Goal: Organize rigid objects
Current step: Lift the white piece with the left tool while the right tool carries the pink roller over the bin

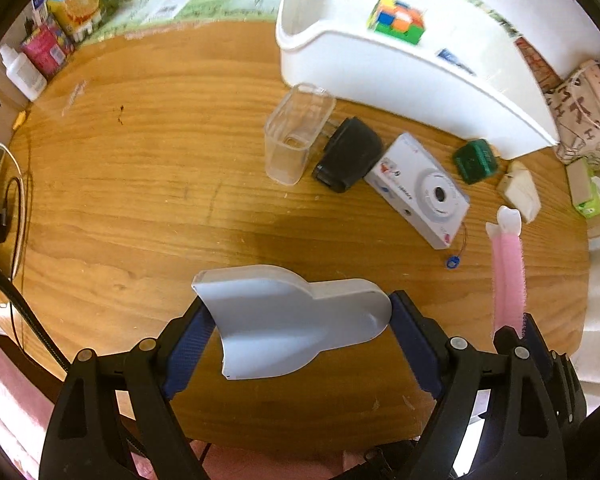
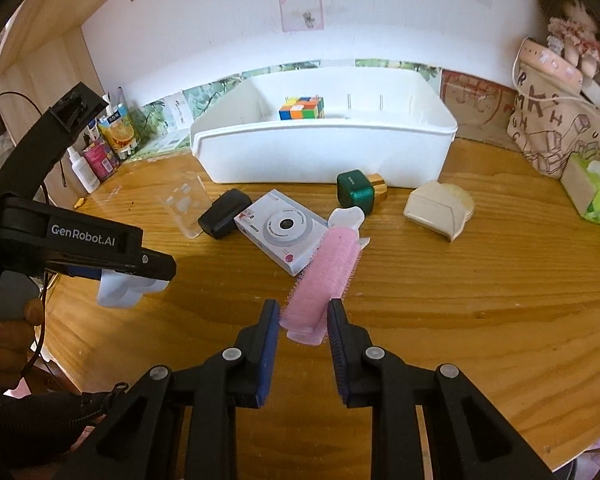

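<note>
- Your left gripper has its fingers spread wide and clamped on the two ends of a pale grey scoop-shaped piece, lifted clear of the wooden table; the left wrist view shows it full-on.
- The right wrist view catches that same gripper from the side at 9 o'clock, with only a pale corner of the grey piece peeking out under the black body, and a bit of your hand on the handle.
- Your right gripper pinches the near end of a pink hair roller, fingers drawn close on it; the roller points away toward 12 o'clock.
- From the left wrist view the roller stands at 3 o'clock as a thin pink strip with a white tip.
- The white bin sits at the back of the table, 12 o'clock in the right view. Inside it you have one colourful puzzle cube; the rest of the floor you can see is bare.
- The clear plastic cup lies on its side at 1 o'clock in the left view, nothing in it.
- In front of the bin, on the table: a black adapter, a white toy camera, a green box and a cream-coloured piece.
- Only the right view shows the patterned bag and tissue box at 2 o'clock clearly.
</note>
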{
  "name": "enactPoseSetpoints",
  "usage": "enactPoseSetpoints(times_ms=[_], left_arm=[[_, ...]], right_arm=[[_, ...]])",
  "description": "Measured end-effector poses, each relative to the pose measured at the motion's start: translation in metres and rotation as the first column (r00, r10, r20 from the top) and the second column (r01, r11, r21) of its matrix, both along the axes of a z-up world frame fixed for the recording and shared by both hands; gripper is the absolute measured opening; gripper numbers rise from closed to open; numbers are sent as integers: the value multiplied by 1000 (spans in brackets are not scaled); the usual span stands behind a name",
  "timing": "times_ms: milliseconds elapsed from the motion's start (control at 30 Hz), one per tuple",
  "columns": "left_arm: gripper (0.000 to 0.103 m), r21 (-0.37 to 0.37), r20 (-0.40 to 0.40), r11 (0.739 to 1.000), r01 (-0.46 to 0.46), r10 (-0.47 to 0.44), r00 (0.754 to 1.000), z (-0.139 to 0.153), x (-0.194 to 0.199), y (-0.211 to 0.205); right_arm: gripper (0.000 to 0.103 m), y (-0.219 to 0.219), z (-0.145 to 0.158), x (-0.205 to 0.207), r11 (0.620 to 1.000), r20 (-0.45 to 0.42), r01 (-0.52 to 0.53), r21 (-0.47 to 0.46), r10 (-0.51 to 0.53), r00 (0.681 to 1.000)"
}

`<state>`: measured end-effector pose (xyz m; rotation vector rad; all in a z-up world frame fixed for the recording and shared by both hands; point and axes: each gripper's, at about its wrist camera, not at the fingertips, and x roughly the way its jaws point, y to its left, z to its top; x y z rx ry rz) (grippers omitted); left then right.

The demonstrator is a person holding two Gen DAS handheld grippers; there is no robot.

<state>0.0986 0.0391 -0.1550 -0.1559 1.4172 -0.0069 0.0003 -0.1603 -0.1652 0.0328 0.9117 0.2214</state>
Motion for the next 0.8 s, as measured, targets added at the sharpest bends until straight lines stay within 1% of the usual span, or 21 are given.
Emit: enactPoseSetpoints(times_ms=[200,267,333,367,433,533,633,733,800], left_arm=[[88,26,112,999,39,-42,993,27,-24,-7],[88,35,163,998,53,-58,985,32,-31,-12],[88,43,209,997,64,-72,975,49,-41,-19],[88,49,247,996,73,-83,965,56,-45,-20],[88,56,295,995,85,-97,950,61,-43,-24],[88,74,386,992,104,-125,914,74,-49,-28],[88,87,452,989,117,-144,880,87,-53,-31],[88,125,491,984,126,-172,854,97,-53,-37],[88,129,505,983,128,-176,845,102,-51,-40]], right_arm=[[24,-4,15,-13,1000,32,27,-6,-27,999],[24,-7,20,-16,999,46,40,1,-40,998],[24,-12,28,-19,999,71,53,6,-53,996],[24,-14,32,-21,998,81,57,10,-58,995],[24,-19,41,-23,997,104,67,27,-69,992],[24,-25,54,-23,996,142,75,47,-81,987],[24,-29,66,-21,995,183,74,59,-84,980],[24,-32,76,-17,996,211,64,64,-76,974],[24,-35,83,-13,996,231,54,68,-69,970]])
